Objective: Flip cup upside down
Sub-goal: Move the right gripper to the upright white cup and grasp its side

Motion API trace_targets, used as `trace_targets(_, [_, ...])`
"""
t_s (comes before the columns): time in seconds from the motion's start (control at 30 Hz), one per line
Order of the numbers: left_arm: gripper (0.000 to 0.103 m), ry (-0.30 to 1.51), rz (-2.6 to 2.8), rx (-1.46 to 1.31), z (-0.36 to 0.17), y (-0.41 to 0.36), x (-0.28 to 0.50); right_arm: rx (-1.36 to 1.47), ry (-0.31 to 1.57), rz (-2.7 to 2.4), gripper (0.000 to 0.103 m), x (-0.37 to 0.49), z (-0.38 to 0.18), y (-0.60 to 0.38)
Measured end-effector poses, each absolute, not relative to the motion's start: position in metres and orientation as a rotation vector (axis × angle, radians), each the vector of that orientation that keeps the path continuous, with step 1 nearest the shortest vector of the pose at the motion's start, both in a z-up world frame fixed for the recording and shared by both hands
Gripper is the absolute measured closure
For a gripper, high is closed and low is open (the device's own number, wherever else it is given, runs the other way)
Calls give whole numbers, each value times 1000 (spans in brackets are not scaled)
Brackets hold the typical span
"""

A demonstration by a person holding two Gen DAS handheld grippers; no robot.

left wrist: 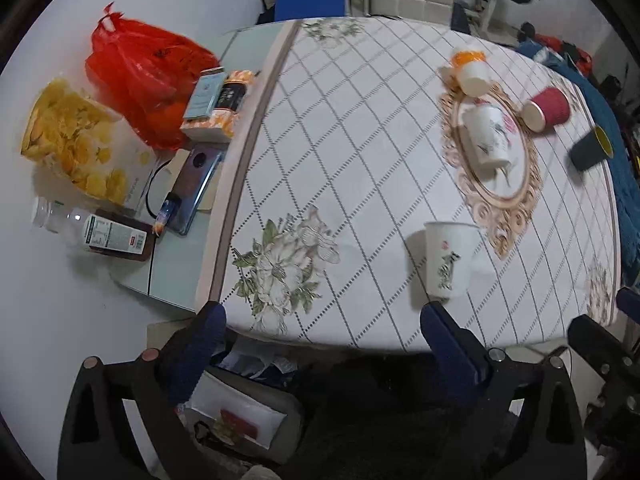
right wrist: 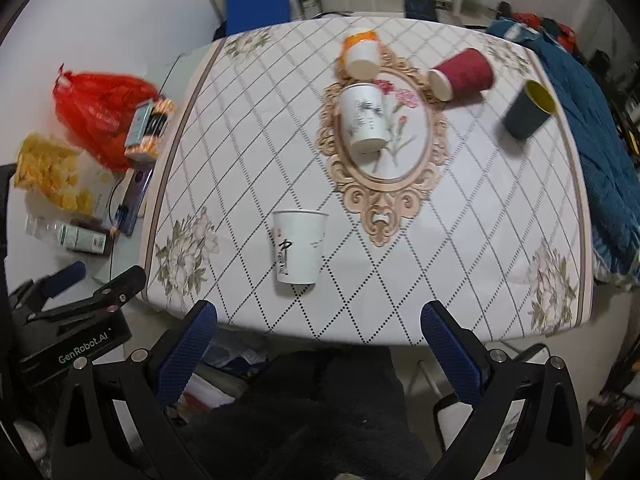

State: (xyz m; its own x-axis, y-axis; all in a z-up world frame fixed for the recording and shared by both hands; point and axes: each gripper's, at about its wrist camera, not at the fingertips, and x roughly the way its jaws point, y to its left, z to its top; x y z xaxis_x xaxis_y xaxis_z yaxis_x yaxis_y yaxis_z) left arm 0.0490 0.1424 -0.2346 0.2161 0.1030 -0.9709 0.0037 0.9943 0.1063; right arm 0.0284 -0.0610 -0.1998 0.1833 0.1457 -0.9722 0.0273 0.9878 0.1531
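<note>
A white paper cup [right wrist: 298, 246] with a black and red print stands upright near the table's front edge; it also shows in the left wrist view [left wrist: 448, 258]. A second white cup [right wrist: 363, 118] with a floral print is upside down on the oval medallion. An orange-and-white cup [right wrist: 362, 54] and a red cup [right wrist: 462, 72] are upside down; a dark cup [right wrist: 528, 110] with a yellow inside stands upright. My right gripper [right wrist: 320, 320] is open and empty, just short of the table edge below the near cup. My left gripper [left wrist: 320, 320] is open and empty, left of that cup.
A patterned tablecloth [right wrist: 248, 152] covers the table. To the left are a red plastic bag [left wrist: 144, 80], a bag of yellow snacks [left wrist: 76, 140], small boxes [left wrist: 216, 104], a phone [left wrist: 198, 188] and a bottle [left wrist: 100, 232]. A blue blanket [right wrist: 600, 168] lies at right.
</note>
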Motion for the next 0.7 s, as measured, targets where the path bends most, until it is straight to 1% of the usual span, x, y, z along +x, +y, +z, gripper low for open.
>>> trace_targets(0.07, [3,1339,95,81,-239,150,51,96,1364,111,0,35,-199,-55])
trace_targets(0.13, [3,1346,127,71,-248,157,55,-21,1340,138,0,45,-198,-46])
trace_targets(0.27, [3,1369,186,46,-268,170,60,-327,1288,246,0,66,-200,-20])
trace_targets(0.43, [3,1415,262,-4,-293,183,62,-843,1247,444,0,78,-230,23])
trace_targets(0.53, [3,1442,304,-42,-307,188,62,-1084,1206,550,0,75,-251,41])
trace_targets(0.7, [3,1488,360,-104,-327,197,57,-1485,1067,765,0,51,-289,60])
